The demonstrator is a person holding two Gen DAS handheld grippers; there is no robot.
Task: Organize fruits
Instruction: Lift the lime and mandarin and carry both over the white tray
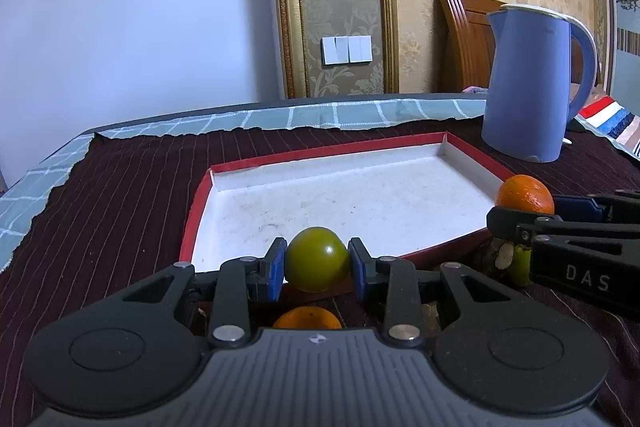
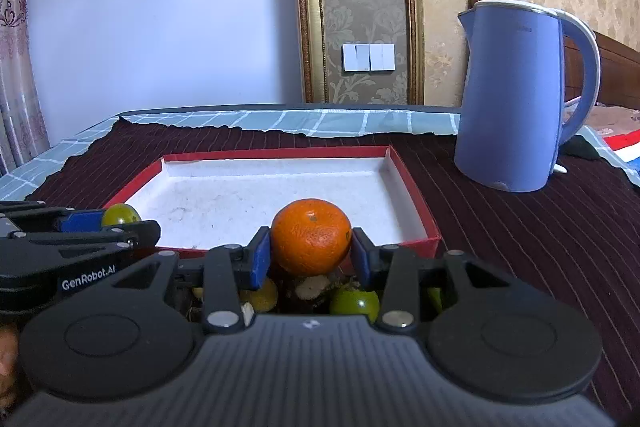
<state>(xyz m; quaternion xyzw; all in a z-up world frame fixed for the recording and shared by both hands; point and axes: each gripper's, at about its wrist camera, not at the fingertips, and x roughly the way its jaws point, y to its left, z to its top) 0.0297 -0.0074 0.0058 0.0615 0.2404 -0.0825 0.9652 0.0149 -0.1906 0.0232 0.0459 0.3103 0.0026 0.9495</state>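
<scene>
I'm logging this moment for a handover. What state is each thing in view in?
left gripper: shut on the green fruit, held off the cloth.
right gripper: shut on the orange, held near the tray's front edge.
red tray: lying flat, nothing in it.
blue kettle: upright, lid closed.
loose fruits: lying on the cloth below the right gripper.

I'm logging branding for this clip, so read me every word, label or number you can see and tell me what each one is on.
"GenRobot.AI": white lettering on the side of the left tool, seen from the right wrist view.
"DAS": white letters on the side of the right tool, seen from the left wrist view; the body runs out of frame, so it may be only part of a word.
Faint mark near the top of the blue kettle: too small to read.
Nothing else is readable.
</scene>
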